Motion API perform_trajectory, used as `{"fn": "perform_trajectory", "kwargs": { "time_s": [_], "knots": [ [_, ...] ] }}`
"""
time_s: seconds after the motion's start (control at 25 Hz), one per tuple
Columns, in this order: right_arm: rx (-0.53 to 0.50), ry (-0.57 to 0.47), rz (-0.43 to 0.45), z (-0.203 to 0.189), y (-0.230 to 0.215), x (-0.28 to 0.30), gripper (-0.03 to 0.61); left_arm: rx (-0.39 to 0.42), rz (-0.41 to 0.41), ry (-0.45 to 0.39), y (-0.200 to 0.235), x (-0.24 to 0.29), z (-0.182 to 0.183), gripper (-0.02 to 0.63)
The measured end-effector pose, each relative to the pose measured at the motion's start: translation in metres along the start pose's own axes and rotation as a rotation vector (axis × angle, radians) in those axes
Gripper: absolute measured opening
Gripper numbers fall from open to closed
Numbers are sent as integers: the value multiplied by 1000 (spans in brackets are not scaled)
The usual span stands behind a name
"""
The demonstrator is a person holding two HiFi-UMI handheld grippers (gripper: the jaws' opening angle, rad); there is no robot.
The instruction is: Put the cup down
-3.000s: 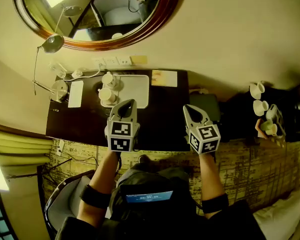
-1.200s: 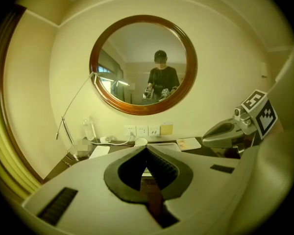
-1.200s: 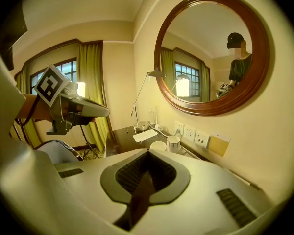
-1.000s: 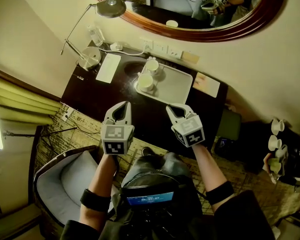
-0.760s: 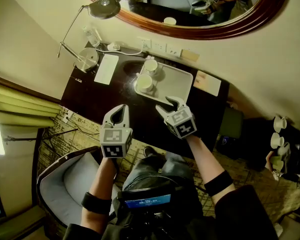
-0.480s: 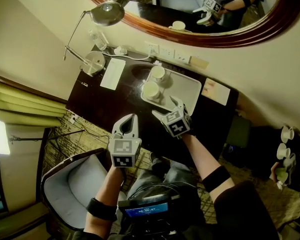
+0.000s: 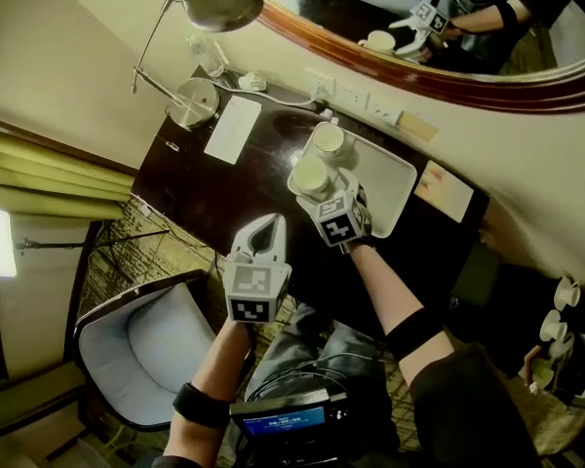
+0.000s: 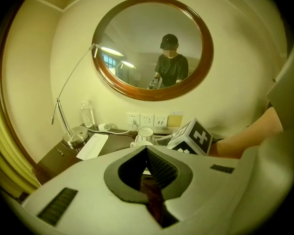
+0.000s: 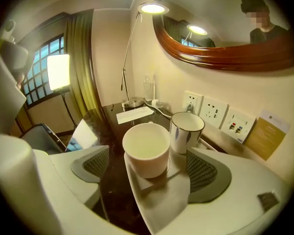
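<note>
the right gripper (image 7: 336, 203), its tongs just spread wide, straddles the plain white handleless cup (image 9: 146, 148) without pinching it, so the cup seems to stand by itself on the near corner of the white rectangular tray (image 9: 161, 199), just beside a dark-rimmed white cup (image 9: 186, 130). the left gripper (image 7: 265, 234) hangs pressed together and empty over the dark glossy desk (image 7: 190, 178), leaving open room for backing out.

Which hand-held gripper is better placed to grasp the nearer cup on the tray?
Right: the right hand-held gripper, jaws just opening, has the nearer cup on the tray between them; the left hand-held gripper is shut, back over the desk.
</note>
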State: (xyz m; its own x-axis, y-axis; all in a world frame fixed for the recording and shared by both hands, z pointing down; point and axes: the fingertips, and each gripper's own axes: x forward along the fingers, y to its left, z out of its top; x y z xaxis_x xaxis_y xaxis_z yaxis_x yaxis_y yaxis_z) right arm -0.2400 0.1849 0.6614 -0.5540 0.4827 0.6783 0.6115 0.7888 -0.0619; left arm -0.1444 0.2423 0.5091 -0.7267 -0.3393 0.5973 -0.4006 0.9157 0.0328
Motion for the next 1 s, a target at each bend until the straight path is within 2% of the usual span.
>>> {"fn": "perform_trajectory", "kwargs": {
  "time_s": [0.2,0.4,0.44,0.52,0.84,1.0],
  "knots": [
    [5,28,38,-8,9,35,526,-37,27,6,12,5,-4,0],
    [-5,37,15,-1,6,50,524,-36,23,26,14,9,-18,0],
    [-13,45,11,-2,4,52,514,-38,26,29,15,8,-20,0],
    [-28,57,7,-4,1,54,423,-41,30,34,17,7,-23,0],
    [-70,58,18,-6,4,54,419,-36,31,38,17,6,-24,0],
    [-69,46,12,-2,3,33,419,-21,20,30,13,3,-18,0]
  ]
}}
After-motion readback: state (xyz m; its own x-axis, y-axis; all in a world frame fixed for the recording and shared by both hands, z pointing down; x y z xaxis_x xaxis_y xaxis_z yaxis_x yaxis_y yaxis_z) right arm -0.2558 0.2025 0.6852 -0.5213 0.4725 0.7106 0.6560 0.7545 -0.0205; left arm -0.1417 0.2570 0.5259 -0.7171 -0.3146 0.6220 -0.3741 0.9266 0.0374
